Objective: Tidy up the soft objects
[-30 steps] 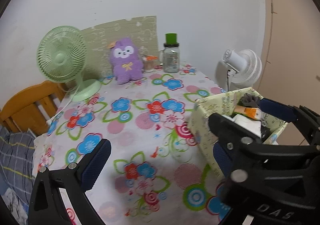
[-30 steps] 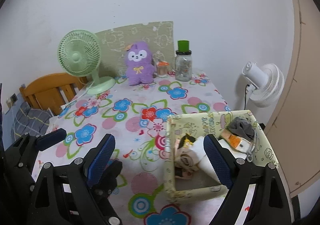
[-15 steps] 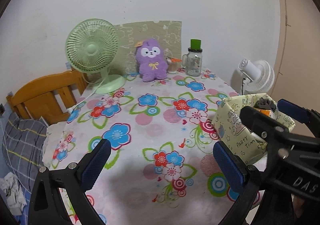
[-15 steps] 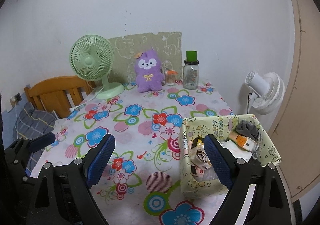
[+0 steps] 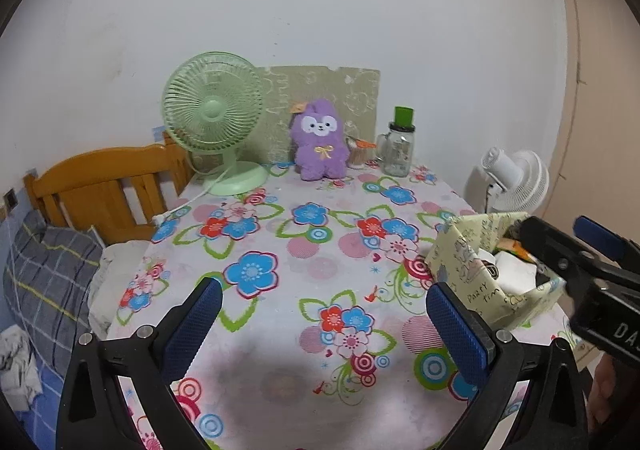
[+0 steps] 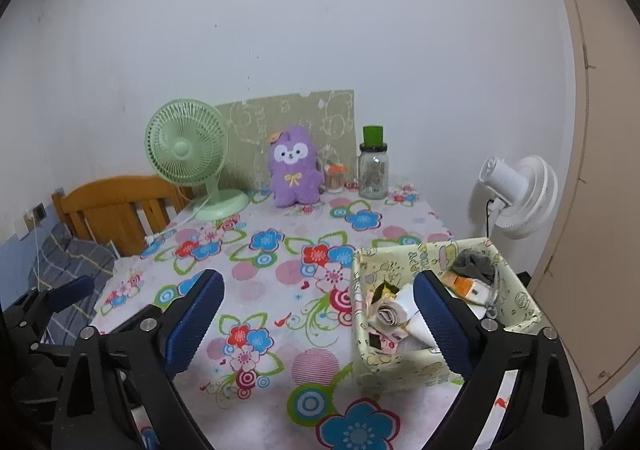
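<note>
Plush toy (image 6: 295,167) far beyond right gripper (image 6: 318,314)

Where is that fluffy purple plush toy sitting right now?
The fluffy purple plush toy sits upright at the table's far edge, against the wall board, between the green desk fan and the green-lidded glass jar.

Left gripper (image 5: 322,320) at 6 o'clock, jaws spread wide, nothing between, above floral tablecloth (image 5: 312,250). Purple plush toy (image 5: 319,146) at 12 o'clock, upright against far board. Green fan (image 5: 214,118) at 11 o'clock. Glass jar (image 5: 397,150) at 1 o'clock. Patterned box (image 5: 476,270) at 3 o'clock, filled; right gripper (image 5: 592,250) over it, jaws apart.
</note>
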The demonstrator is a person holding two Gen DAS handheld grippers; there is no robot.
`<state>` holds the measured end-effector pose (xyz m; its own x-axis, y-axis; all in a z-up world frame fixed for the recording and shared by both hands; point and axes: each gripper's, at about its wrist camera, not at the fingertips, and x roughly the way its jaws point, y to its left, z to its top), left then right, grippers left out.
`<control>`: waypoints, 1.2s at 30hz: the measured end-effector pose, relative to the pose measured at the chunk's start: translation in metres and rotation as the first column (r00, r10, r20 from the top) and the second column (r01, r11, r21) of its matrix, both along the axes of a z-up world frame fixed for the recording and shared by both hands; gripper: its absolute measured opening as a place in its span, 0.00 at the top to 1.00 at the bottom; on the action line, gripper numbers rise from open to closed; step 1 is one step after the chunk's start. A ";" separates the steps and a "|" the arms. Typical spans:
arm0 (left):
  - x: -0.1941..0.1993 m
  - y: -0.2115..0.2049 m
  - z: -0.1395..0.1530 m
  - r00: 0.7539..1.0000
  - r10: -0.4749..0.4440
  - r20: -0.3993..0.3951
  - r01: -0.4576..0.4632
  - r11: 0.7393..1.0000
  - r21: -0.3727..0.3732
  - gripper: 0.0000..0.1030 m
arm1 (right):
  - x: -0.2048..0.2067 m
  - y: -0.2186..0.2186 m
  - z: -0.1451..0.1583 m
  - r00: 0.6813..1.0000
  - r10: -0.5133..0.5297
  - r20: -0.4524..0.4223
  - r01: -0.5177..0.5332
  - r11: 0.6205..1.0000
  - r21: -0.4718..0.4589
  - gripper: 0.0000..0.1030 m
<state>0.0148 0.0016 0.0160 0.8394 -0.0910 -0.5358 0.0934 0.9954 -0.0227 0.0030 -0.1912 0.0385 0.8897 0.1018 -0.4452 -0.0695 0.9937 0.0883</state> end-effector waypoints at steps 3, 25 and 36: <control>-0.006 0.006 0.005 0.999 0.019 0.029 -0.019 1.000 0.001 0.00 | -0.006 -0.002 0.004 1.000 -0.005 0.023 0.005 1.000 0.004 0.01; -0.027 0.010 0.020 0.994 0.039 0.101 -0.036 0.999 -0.025 0.00 | -0.029 -0.001 0.005 0.996 -0.010 0.092 0.012 1.000 -0.022 0.00; -0.030 0.004 0.019 0.992 0.056 0.111 -0.055 0.998 -0.011 0.00 | -0.030 -0.003 0.003 0.996 -0.008 0.084 0.009 1.000 -0.012 0.00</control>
<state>-0.0151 0.0052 0.0350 0.8974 -0.0468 -0.4387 0.0408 0.9989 -0.0232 -0.0272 -0.1944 0.0412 0.9248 0.0894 -0.3698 -0.0680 0.9952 0.0707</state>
